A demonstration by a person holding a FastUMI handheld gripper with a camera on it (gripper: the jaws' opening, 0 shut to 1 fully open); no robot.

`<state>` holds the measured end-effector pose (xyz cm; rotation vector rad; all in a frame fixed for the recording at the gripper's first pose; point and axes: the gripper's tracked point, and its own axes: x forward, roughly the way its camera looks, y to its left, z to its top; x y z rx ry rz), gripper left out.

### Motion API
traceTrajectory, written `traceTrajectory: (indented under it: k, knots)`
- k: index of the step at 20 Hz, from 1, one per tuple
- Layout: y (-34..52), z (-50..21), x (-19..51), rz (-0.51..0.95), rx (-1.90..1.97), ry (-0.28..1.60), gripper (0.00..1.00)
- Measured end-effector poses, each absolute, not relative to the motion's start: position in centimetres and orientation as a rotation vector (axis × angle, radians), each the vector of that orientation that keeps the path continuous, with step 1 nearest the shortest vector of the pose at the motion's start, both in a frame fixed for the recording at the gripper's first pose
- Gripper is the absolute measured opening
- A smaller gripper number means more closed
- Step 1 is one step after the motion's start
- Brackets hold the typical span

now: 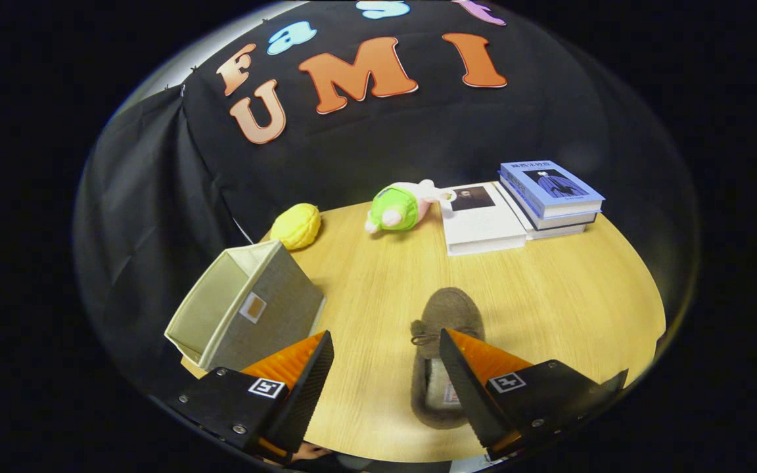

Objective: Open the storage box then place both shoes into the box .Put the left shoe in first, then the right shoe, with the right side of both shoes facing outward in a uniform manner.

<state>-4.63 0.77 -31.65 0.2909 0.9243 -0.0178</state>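
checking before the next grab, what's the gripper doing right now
gripper: open, holding nothing; the brown shoe lies partly between its fingers.

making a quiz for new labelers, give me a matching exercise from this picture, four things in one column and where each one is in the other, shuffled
Things:
1. brown shoe
2. storage box
3. yellow toy
4. blue book

Places:
A. top of the book stack
B. just beyond the box
C. between the open gripper fingers, close against one of them
D. on its side, beside the other finger

Pairs: 1-C, 2-D, 3-B, 4-A
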Motion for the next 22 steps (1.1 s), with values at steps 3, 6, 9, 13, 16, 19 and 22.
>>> traceTrajectory:
  k: [3, 6, 9, 13, 16, 19, 22]
  knots:
    - [-1.2, -33.3, -6.1, -0.048, 0.281, 0.953, 0.97]
    - [-3.1, -35.6, -7.2, -0.069, 0.229, 1.009, 0.95]
    - [-3.9, -37.8, -7.9, -0.084, 0.233, 1.061, 0.90]
    - [-4.3, -39.5, -8.4, -0.091, 0.227, 1.096, 0.83]
    - [-4.8, -41.2, -8.4, -0.119, 0.231, 1.129, 0.76]
    - [-5.6, -43.0, -8.3, -0.168, 0.225, 1.148, 0.61]
    - [-5.1, -44.0, -8.0, -0.181, 0.325, 1.152, 0.32]
